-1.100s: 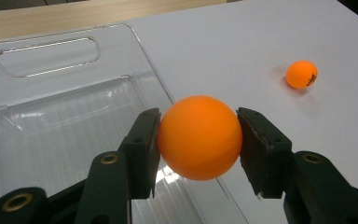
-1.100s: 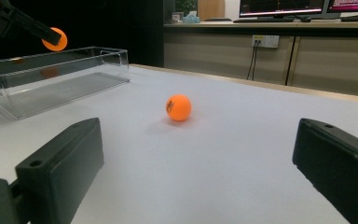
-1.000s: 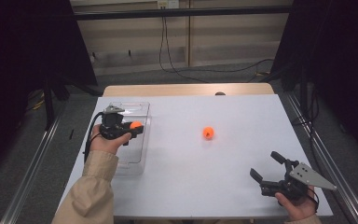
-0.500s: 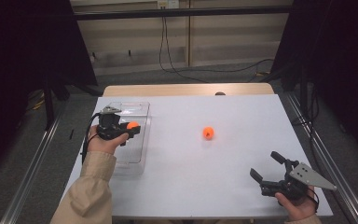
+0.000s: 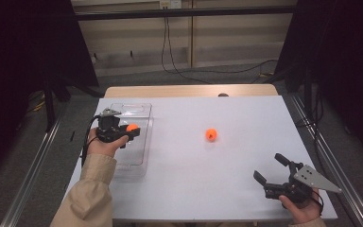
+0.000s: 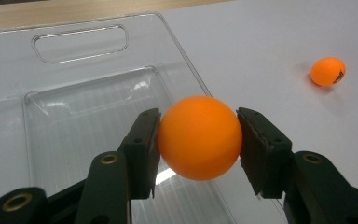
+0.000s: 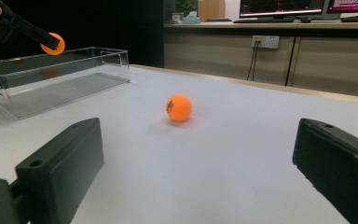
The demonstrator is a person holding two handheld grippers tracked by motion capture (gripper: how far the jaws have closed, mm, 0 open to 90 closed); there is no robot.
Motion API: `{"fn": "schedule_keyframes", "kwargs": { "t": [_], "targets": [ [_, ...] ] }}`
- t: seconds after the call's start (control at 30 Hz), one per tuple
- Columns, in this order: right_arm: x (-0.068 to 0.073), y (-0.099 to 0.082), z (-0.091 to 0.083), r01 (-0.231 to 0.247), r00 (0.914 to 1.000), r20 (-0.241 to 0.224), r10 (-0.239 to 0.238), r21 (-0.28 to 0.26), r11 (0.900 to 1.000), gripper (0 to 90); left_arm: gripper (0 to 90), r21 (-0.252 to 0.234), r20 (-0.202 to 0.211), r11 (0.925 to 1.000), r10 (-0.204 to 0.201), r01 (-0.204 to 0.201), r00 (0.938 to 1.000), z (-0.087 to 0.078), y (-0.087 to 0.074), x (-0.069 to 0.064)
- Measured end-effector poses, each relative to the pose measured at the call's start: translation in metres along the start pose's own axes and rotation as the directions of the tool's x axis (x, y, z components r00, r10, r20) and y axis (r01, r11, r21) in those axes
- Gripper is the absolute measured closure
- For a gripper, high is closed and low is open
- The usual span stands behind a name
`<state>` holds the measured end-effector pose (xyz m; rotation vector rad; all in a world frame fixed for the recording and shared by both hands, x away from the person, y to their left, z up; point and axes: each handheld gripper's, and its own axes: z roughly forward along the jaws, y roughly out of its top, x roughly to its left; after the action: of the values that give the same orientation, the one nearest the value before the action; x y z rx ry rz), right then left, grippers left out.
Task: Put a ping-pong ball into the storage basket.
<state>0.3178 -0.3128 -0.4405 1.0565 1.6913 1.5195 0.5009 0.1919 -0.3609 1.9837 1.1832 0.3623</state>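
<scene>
White table (image 5: 184,189) surface: my left hand-held gripper (image 5: 131,128), jaws clamped on an orange ball (image 6: 199,137), hangs directly above the clear tray (image 5: 137,168) at left of frame, so I judge release needs only straight-down travel.

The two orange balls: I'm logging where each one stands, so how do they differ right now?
The held ball is clamped between the left gripper's jaws, up off the surface above the clear tray; the loose ball rests on the white table, touching no gripper. The loose ball shows dark print; none is visible on the held ball. Both are plain orange and look alike in size.
</scene>
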Motion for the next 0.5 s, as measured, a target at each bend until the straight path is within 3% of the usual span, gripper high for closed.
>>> {"fn": "schedule_keyframes", "kwargs": {
  "t": [0.03, 0.47, 0.5],
  "targets": [
    [0.0, 0.0001, 0.0, 0.001, 1.0, 0.0, -0.001, -0.001, 1.0, 1.3, 51.1, -0.01, 0.002, 0.9998, -0.019, 0.019, 0.9998, 0.0011, -0.0005, -0.0013],
    [0.0001, 0.0, 0.0002, 0.0, 1.0, -0.001, 0.0, -0.001, 1.0, 1.3, 51.1, 0.011, -0.018, 0.9999, -0.011, 0.011, 0.9998, 0.0041, -0.0058, 0.005],
    [0.0002, 0.0001, 0.0002, -0.001, 1.0, -0.002, 0.001, 0.0, 1.0, 1.3, 51.0, -0.002, -0.018, 0.9996, -0.027, 0.027, 0.9995, 0.0053, -0.0064, 0.0042]
  ]
}}
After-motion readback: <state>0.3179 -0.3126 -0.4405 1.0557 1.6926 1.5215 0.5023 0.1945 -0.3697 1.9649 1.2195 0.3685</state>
